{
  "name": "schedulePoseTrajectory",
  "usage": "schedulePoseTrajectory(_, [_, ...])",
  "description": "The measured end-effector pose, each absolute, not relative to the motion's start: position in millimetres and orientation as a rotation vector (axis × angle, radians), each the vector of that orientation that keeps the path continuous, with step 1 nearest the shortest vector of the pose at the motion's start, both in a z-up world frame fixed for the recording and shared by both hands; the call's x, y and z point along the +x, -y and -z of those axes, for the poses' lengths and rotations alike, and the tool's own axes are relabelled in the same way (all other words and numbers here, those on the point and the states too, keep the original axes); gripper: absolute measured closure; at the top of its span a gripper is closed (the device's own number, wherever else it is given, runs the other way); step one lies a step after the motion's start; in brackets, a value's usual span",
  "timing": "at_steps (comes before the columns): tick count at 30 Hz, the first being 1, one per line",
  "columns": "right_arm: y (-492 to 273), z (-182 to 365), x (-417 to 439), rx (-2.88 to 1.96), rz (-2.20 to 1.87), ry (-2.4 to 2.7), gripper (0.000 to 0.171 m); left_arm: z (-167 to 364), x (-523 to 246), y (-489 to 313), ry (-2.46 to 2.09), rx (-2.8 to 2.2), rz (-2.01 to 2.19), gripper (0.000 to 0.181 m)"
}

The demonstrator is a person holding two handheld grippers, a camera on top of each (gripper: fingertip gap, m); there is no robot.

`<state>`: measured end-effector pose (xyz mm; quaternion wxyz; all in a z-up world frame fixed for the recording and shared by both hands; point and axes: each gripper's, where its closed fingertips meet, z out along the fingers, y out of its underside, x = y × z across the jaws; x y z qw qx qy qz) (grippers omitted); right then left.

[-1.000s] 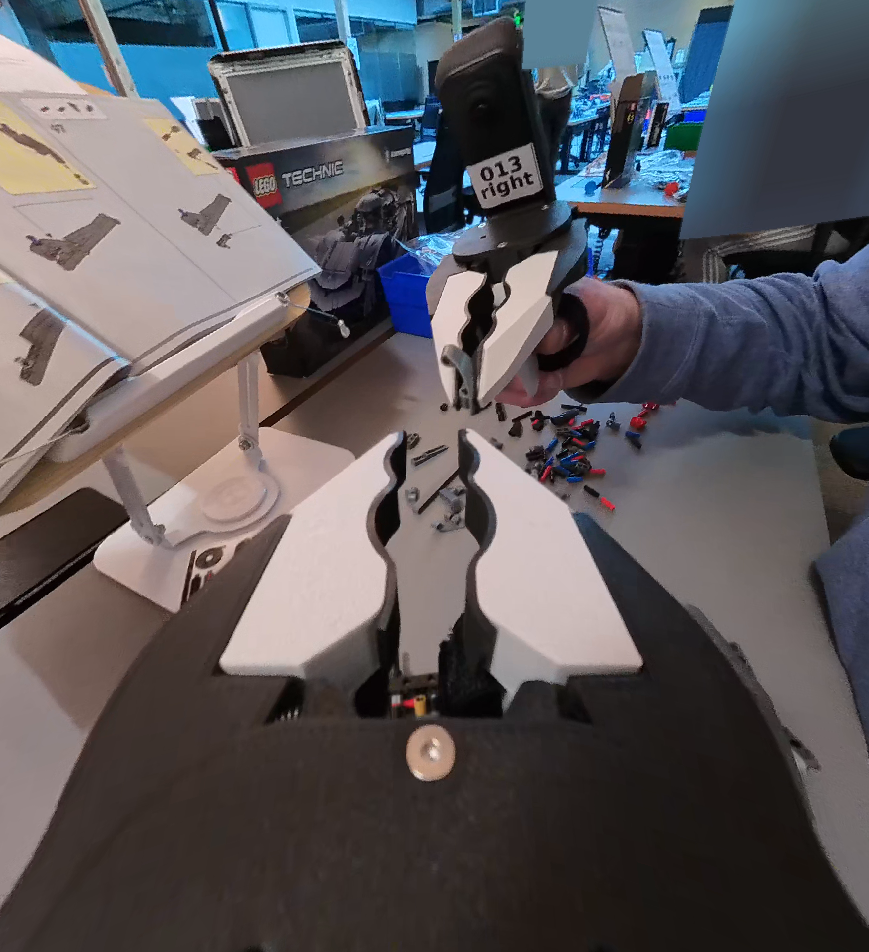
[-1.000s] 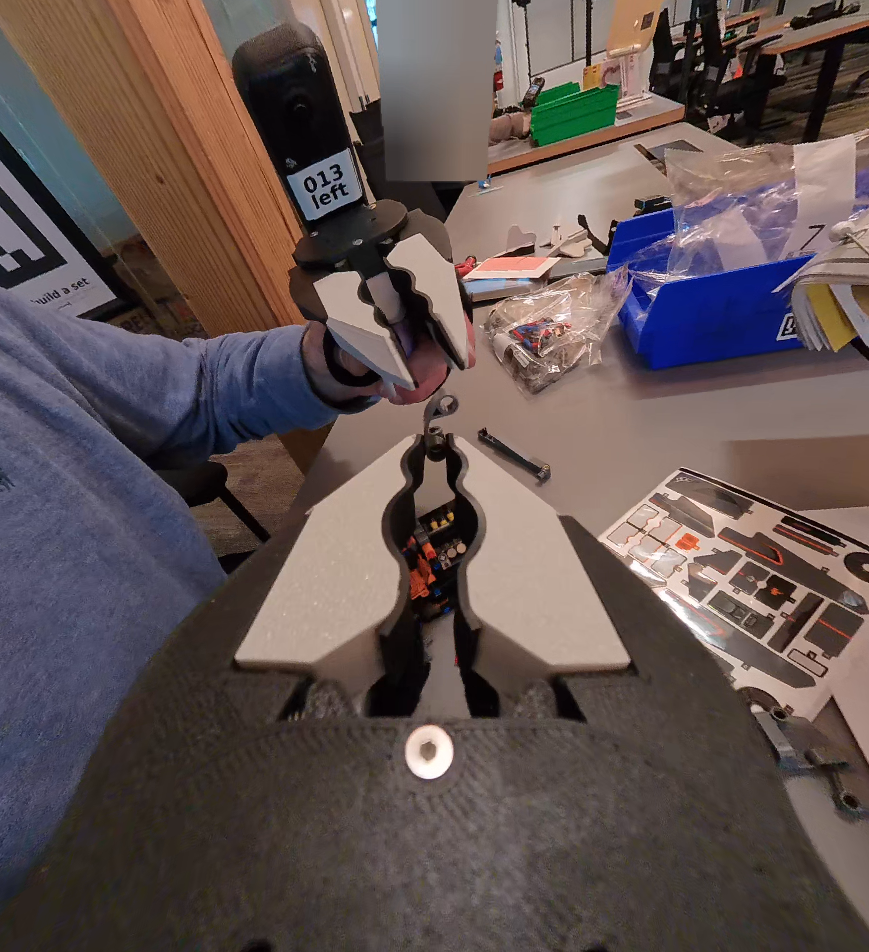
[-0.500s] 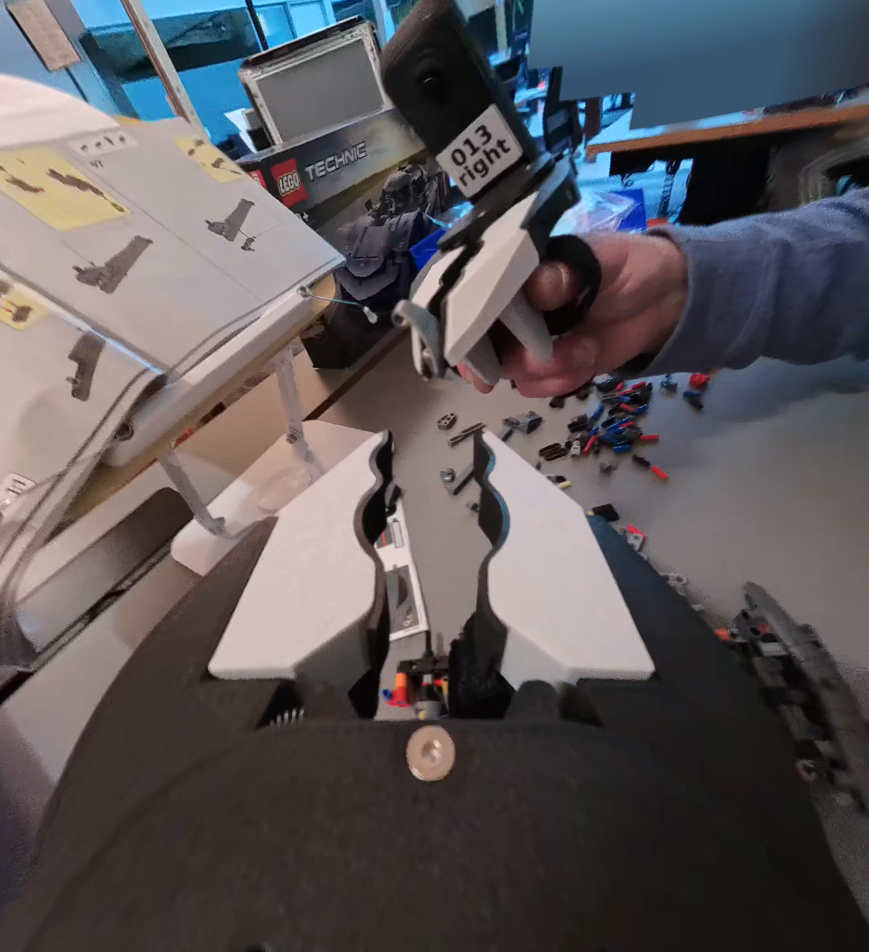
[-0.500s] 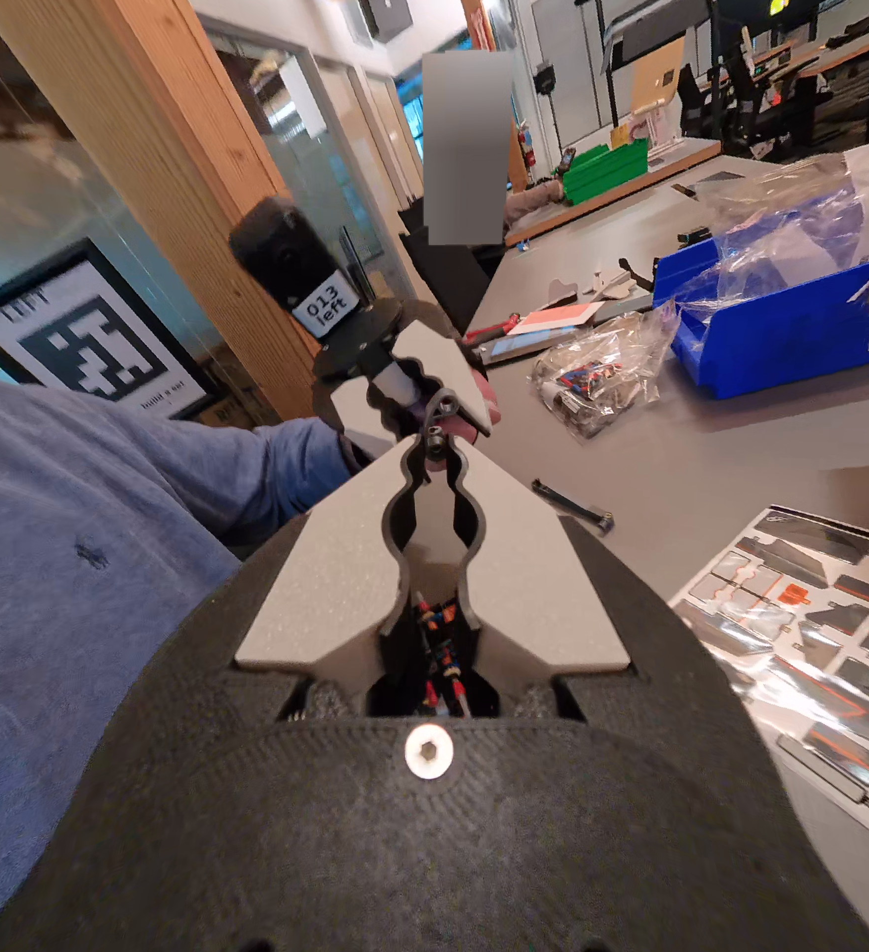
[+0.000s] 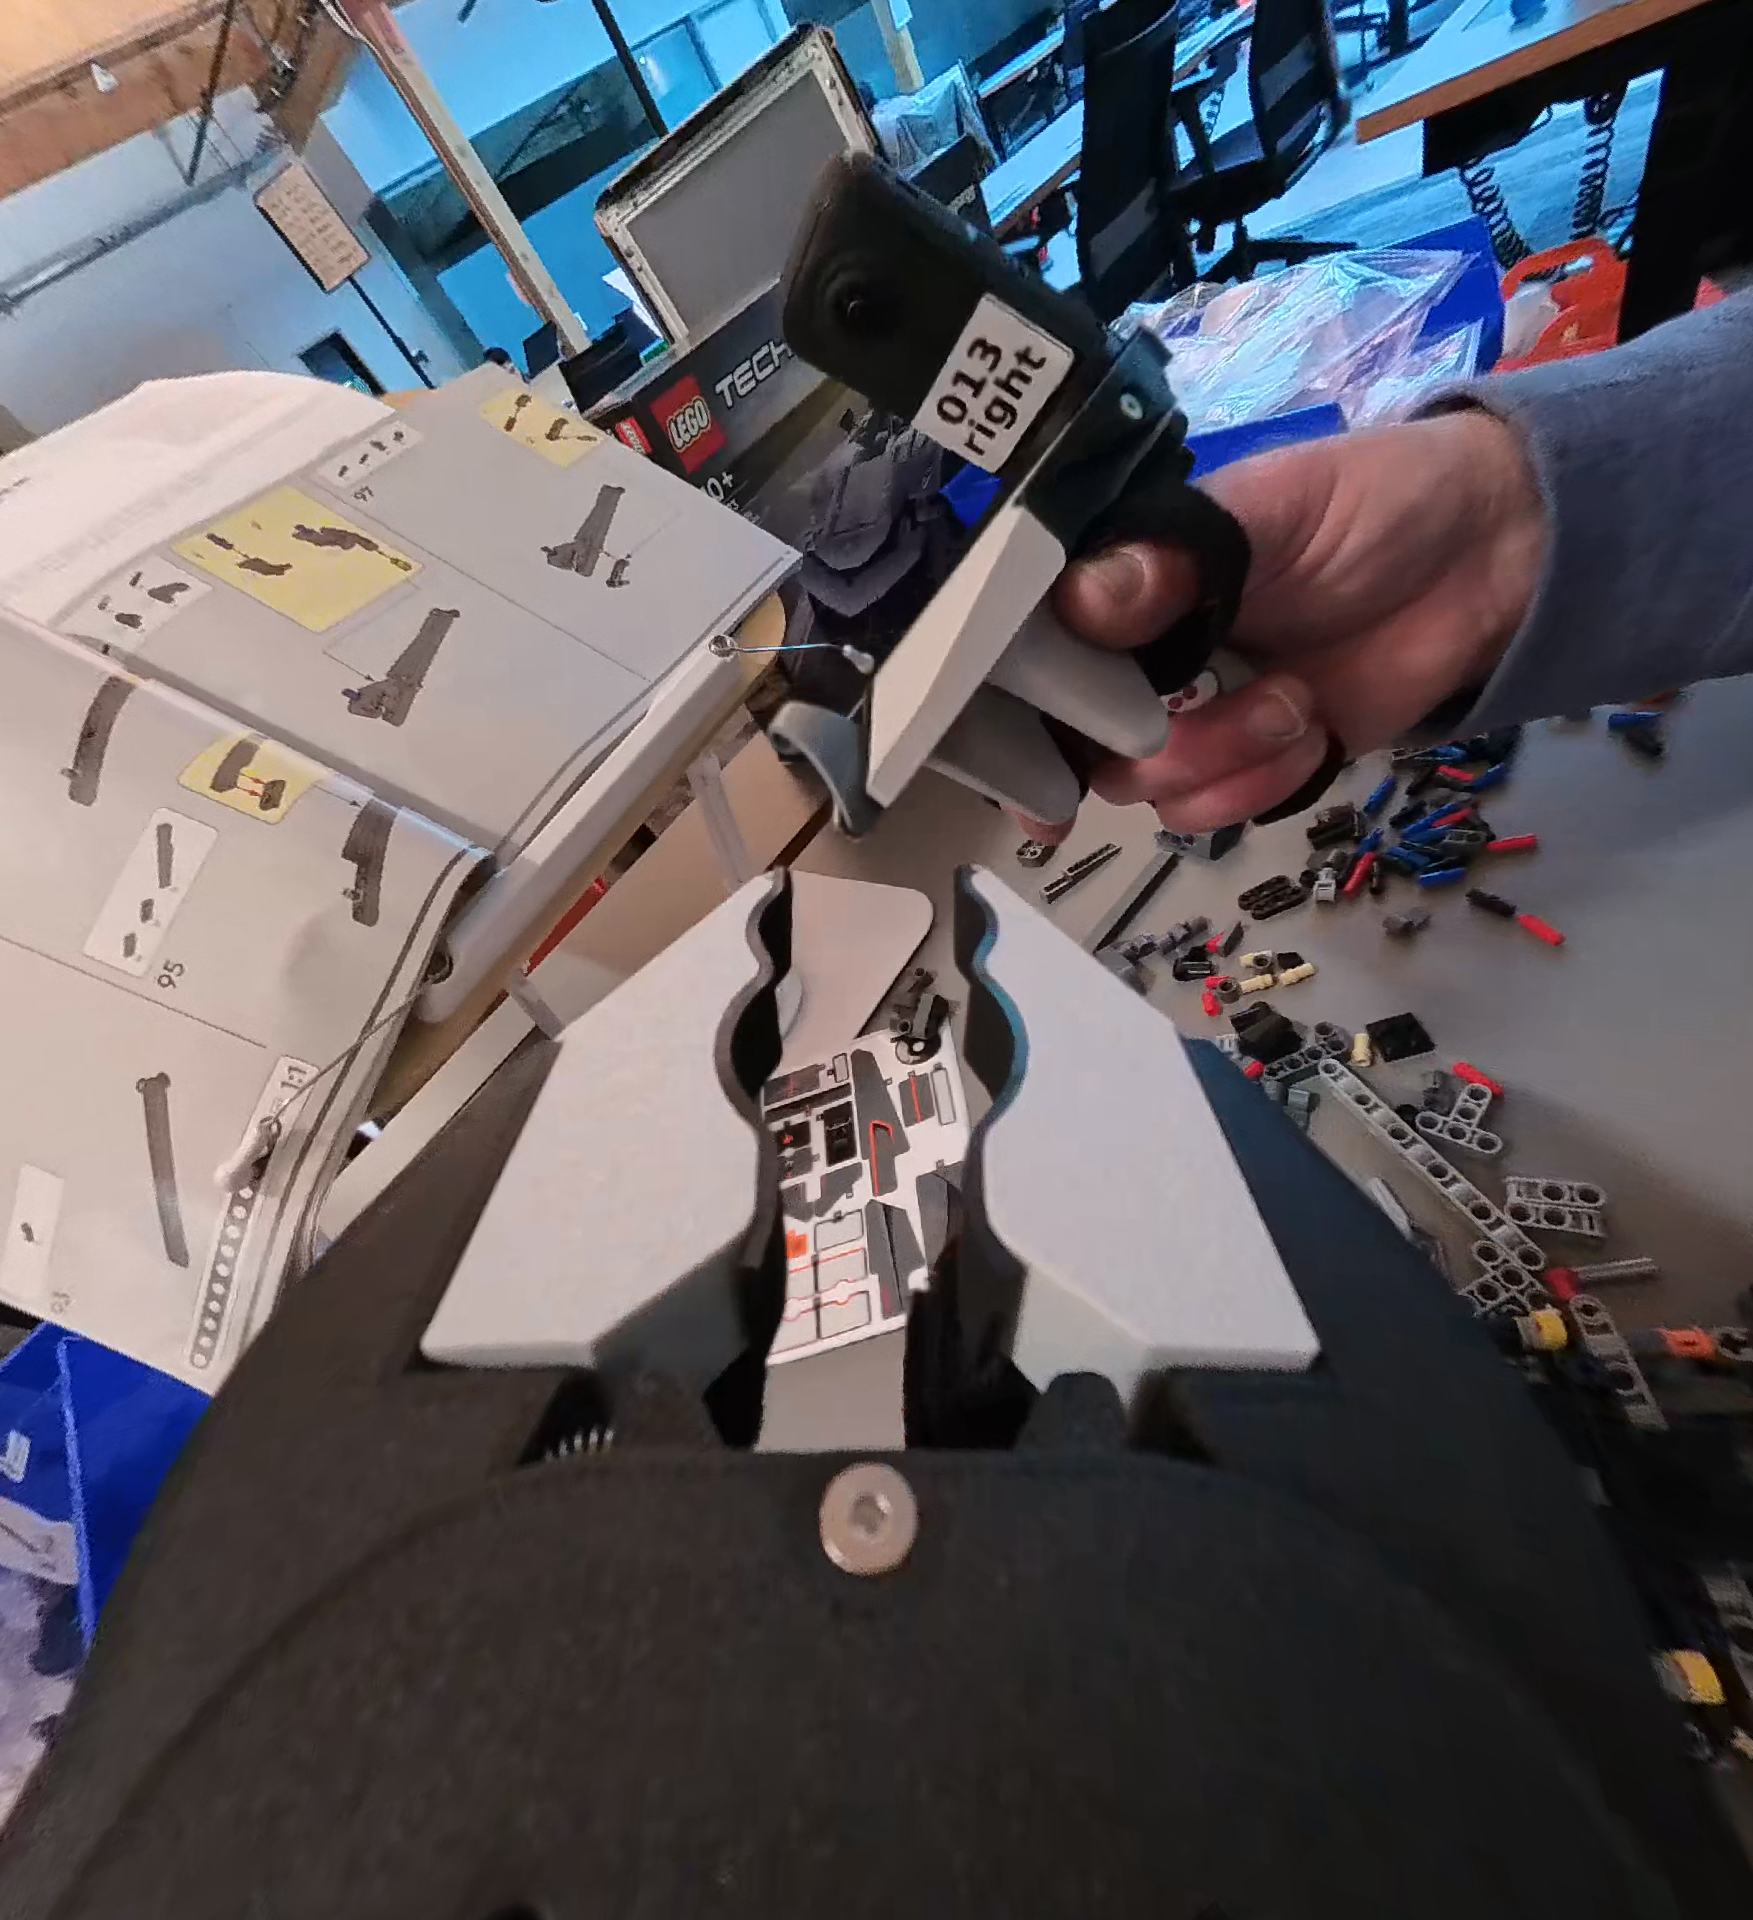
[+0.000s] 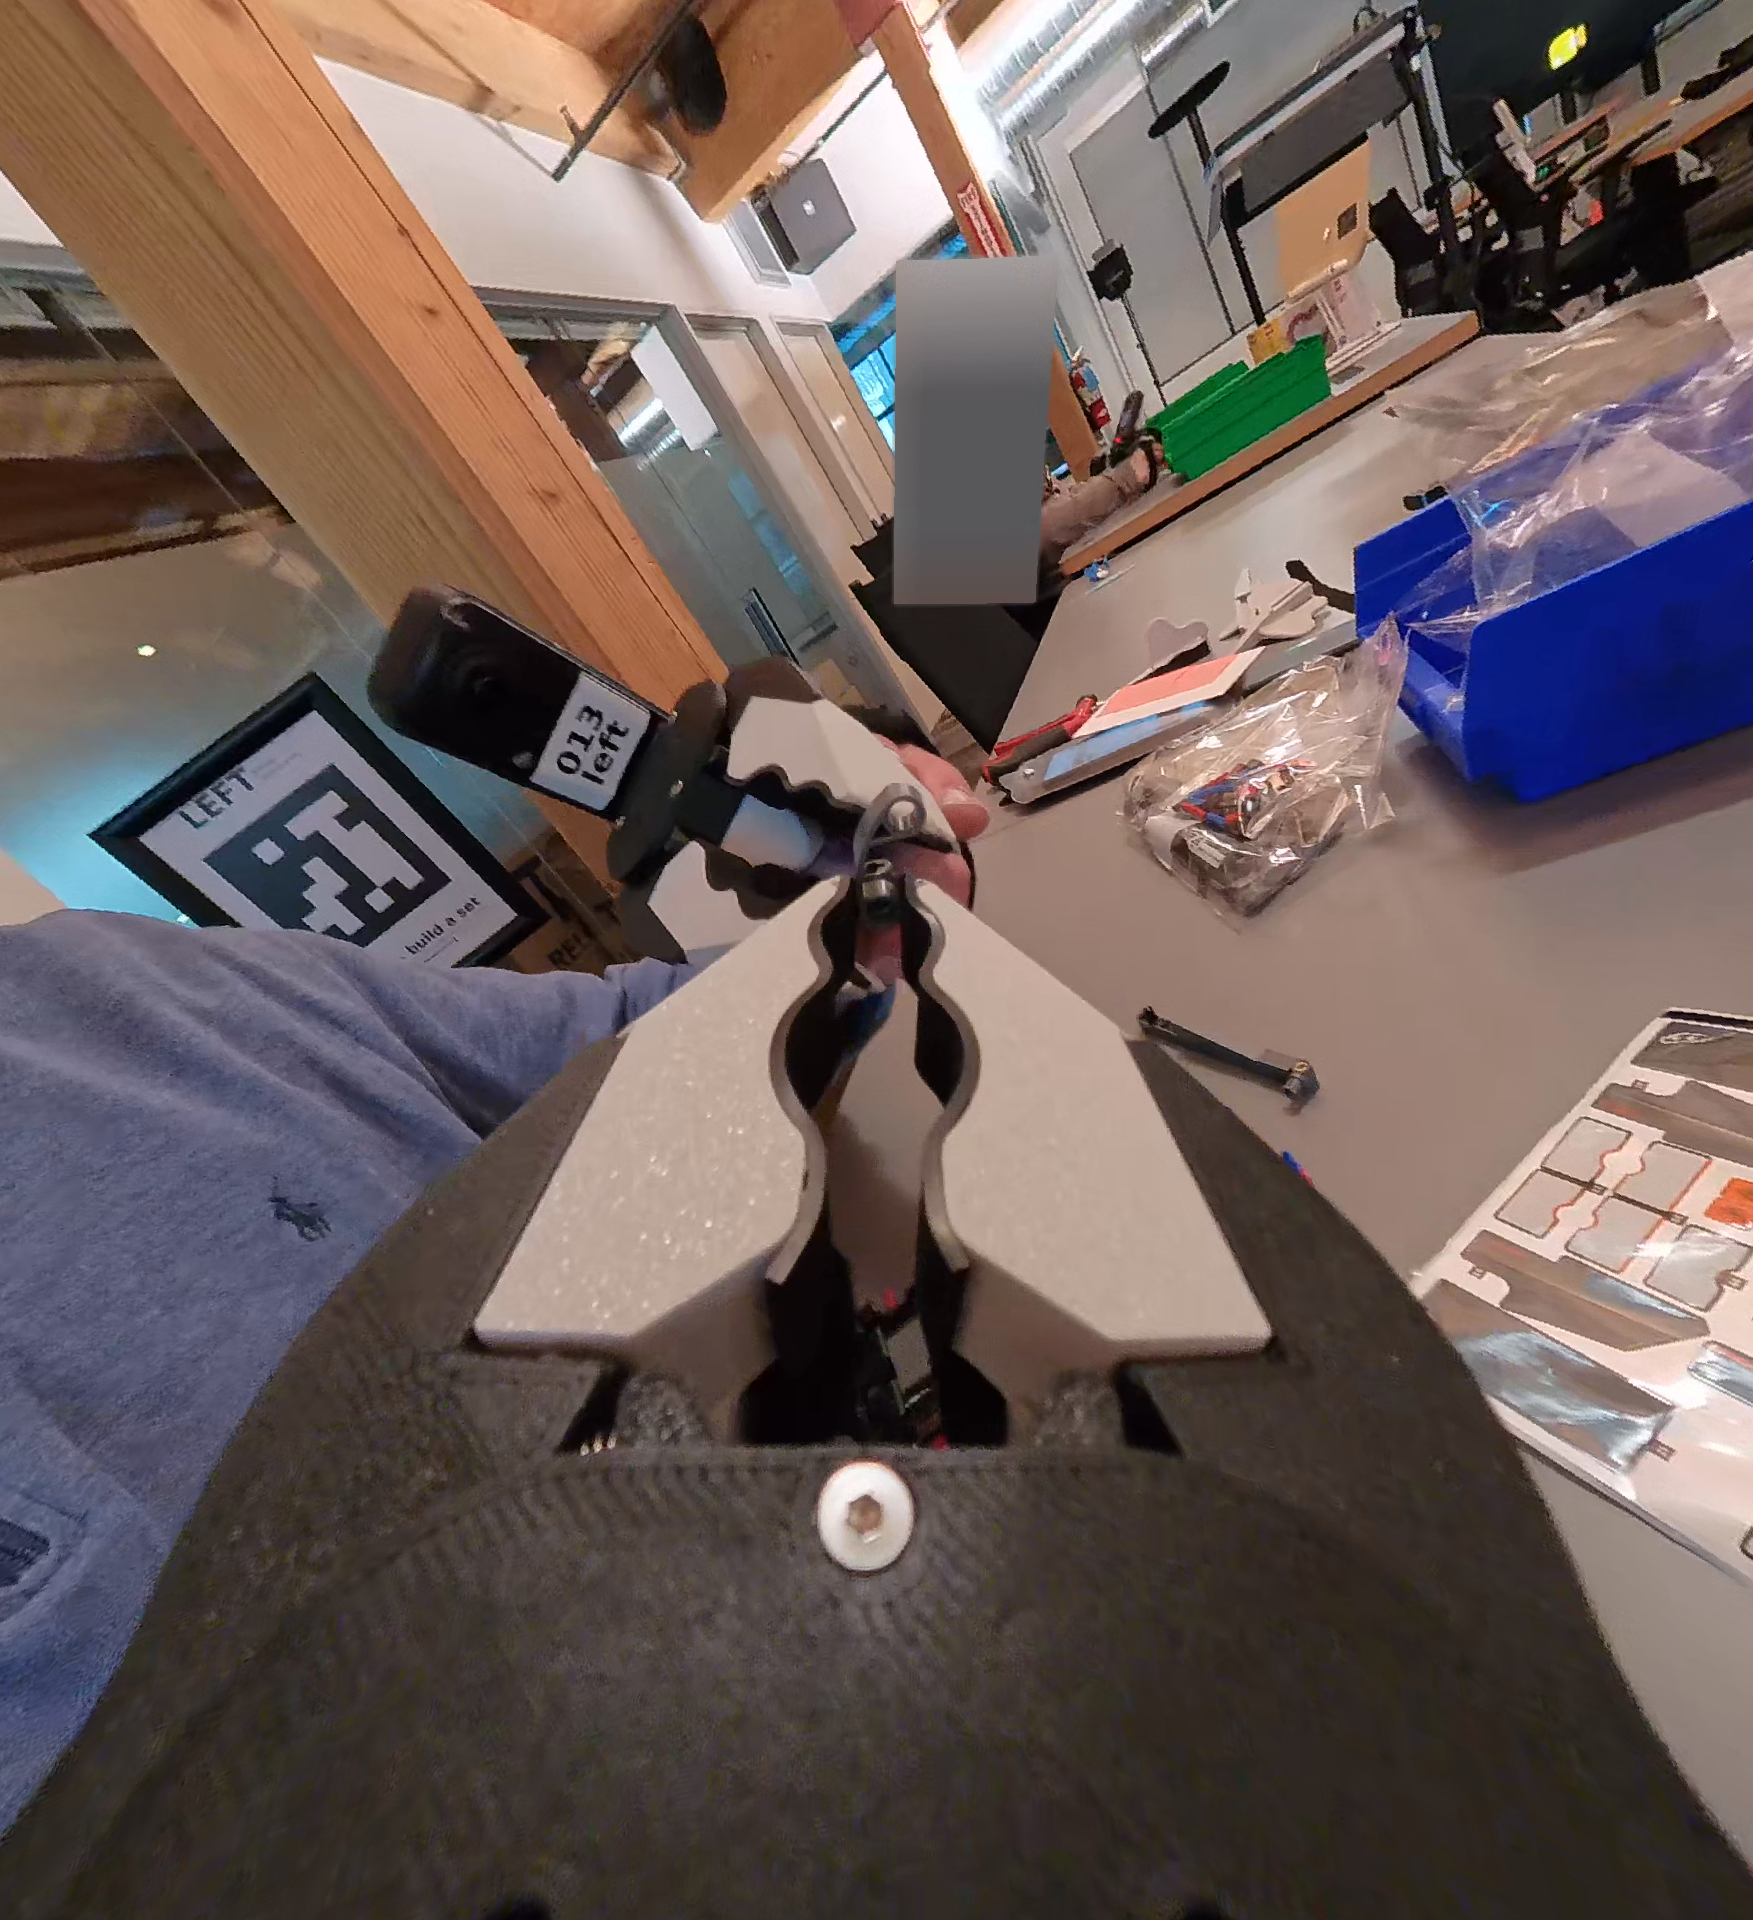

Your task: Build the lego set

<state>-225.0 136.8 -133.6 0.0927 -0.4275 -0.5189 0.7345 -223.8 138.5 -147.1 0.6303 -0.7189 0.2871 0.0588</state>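
My right gripper [image 6: 877,902] is shut on a small grey curved Lego piece [image 6: 891,823] that sticks out past its tips. In the left wrist view the right gripper [image 5: 856,795] is held in the air just ahead of and above my left one, with the grey piece [image 5: 818,750] at its tips. My left gripper [image 5: 872,891] is open and empty above the sticker sheet [image 5: 841,1174]. In the right wrist view the left gripper [image 6: 799,800] sits right behind the held piece. Loose Lego parts [image 5: 1391,852] lie on the grey table.
The open instruction booklet [image 5: 280,727] stands on a stand at the left, the Lego box [image 5: 726,405] behind it. Grey beams [image 5: 1412,1143] and a dark part-built assembly [image 5: 1682,1382] lie right. A blue bin [image 6: 1599,665], bagged parts [image 6: 1256,800], a black rod [image 6: 1225,1060] and the sticker sheet [image 6: 1630,1226] are on the table. Left and right tips are no more than a few centimetres apart. My left gripper's tips are some 20 cm from the dark part-built assembly [image 5: 1682,1382].
Both grippers have risen and tilted. The right gripper has kept the grey piece and come closer to the left one. The left gripper now hangs over the sticker sheet.
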Motion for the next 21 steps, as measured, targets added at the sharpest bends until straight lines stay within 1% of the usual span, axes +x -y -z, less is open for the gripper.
schedulePoseTrajectory(6, [-131, 144, -224, -1.225, -1.978, 1.656, 0.166, 143, -216, -133, -0.685, -1.649, 0.009, 0.154])
schedulePoseTrajectory(11, [-127, 153, -226, -1.125, -1.616, 1.757, 0.166, 131, -217, -128, -0.616, -1.644, 0.269, 0.158])
schedulePoseTrajectory(15, [-126, 155, -229, -1.036, -1.364, 1.788, 0.166, 133, -216, -131, -0.595, -1.652, 0.347, 0.159])
schedulePoseTrajectory(21, [-118, 164, -231, -0.97, -1.18, 1.848, 0.165, 140, -215, -132, -0.619, -1.666, 0.327, 0.175])
